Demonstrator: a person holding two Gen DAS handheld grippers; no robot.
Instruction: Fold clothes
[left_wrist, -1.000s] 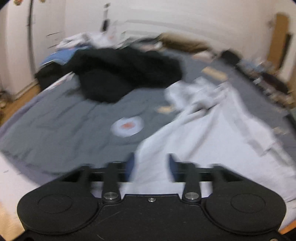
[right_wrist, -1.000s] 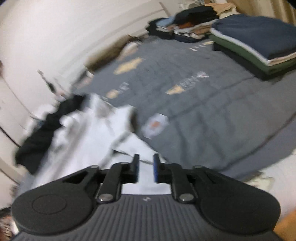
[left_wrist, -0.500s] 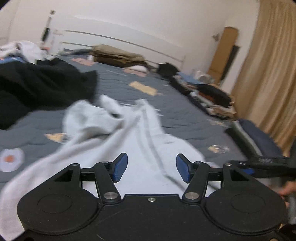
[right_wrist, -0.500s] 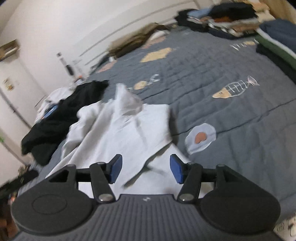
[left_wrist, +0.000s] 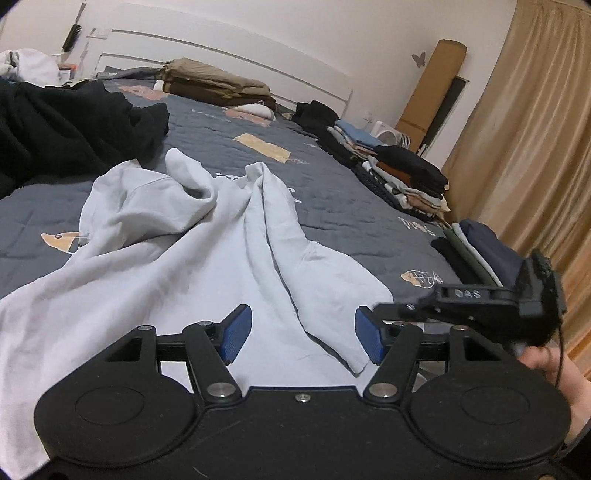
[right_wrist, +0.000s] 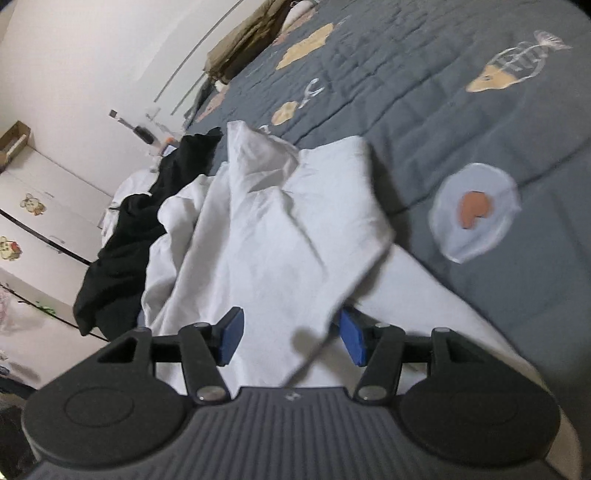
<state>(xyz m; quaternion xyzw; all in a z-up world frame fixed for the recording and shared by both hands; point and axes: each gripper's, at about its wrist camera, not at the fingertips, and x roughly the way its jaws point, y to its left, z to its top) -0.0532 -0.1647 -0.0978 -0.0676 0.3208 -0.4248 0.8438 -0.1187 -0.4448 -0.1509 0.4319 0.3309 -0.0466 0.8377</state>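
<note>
Now sharper than a second ago, with the motion blur gone from both views. Swung off the black heap that filled the left wrist view then, onto the white garment (left_wrist: 207, 258) lying crumpled on the bed (left_wrist: 332, 206) near its front edge. Left hand-held gripper (left_wrist: 303, 334) released, blue ribbed pads (left_wrist: 236, 334) set well apart and a little wider than before, hanging just over the white cloth with nothing pinched between them. Right hand-held gripper (right_wrist: 290, 336) likewise let go, spread far wider than the near-closed pinch of a second ago, a limp corner of the white garment (right_wrist: 280, 236) drooping in front of the gap without being pressed by either pad. Seen also at the right edge of the left view, black and boxy, with part of a hand (left_wrist: 554, 373) behind it.

Soft, matte, jersey-like white cloth, rumpled into long ridges and one upright peak. Quilted grey bedspread (right_wrist: 424, 103), stitched in squares and printed with a fried egg (right_wrist: 474, 210) and a fish skeleton (right_wrist: 517, 62). Black clothing (left_wrist: 66, 129) heaped loosely on the far left, thick and shapeless. Flat folded stacks (left_wrist: 406, 181) ranged along the bed's right side, and a tan folded pile (left_wrist: 218, 81) by the white headboard. Beige curtain (left_wrist: 535, 147) in vertical pleats on the right.
</note>
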